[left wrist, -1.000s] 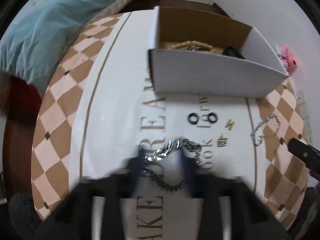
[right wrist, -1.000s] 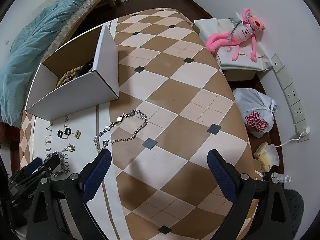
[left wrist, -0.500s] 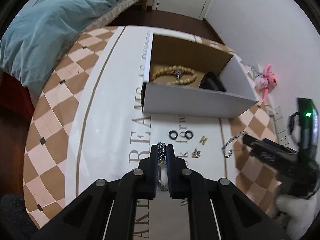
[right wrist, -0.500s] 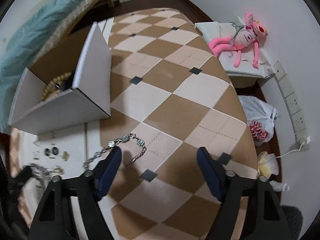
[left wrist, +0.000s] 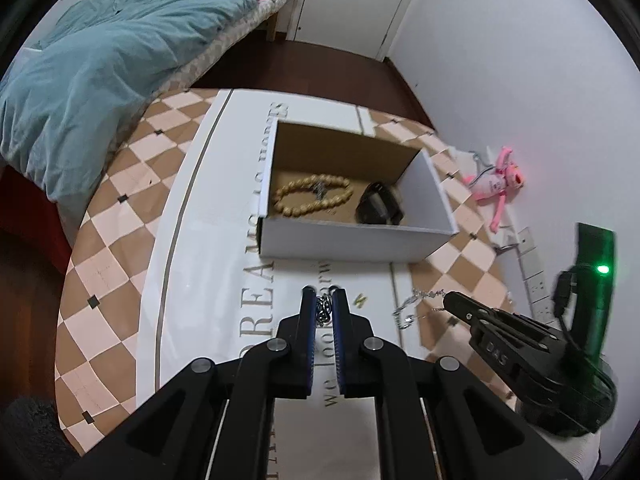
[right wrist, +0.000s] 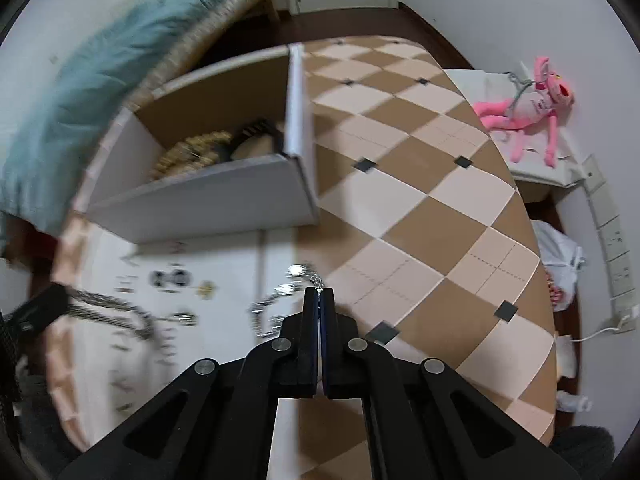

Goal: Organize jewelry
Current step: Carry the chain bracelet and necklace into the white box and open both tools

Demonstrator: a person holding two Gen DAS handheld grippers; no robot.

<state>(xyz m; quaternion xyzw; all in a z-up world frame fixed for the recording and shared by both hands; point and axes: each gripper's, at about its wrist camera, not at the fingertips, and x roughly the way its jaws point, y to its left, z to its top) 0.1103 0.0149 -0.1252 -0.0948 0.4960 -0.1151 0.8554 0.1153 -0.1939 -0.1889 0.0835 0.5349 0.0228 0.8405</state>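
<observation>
Rig appearance: two handheld grippers

We note the left gripper (left wrist: 324, 300) and right gripper (right wrist: 319, 295) share black linkage arms, silver screws and blue pads; the right body carries "DAS" lettering, a black cable and a green light.

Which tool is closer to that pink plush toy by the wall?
The right tool, over the table's checkered side nearer the pink plush toy. The left tool is over the white runner, farther away.

Chunky silver chain (left wrist: 323, 309) and thin silver bracelet (left wrist: 416, 304) lie before the white box (left wrist: 352, 242).
</observation>
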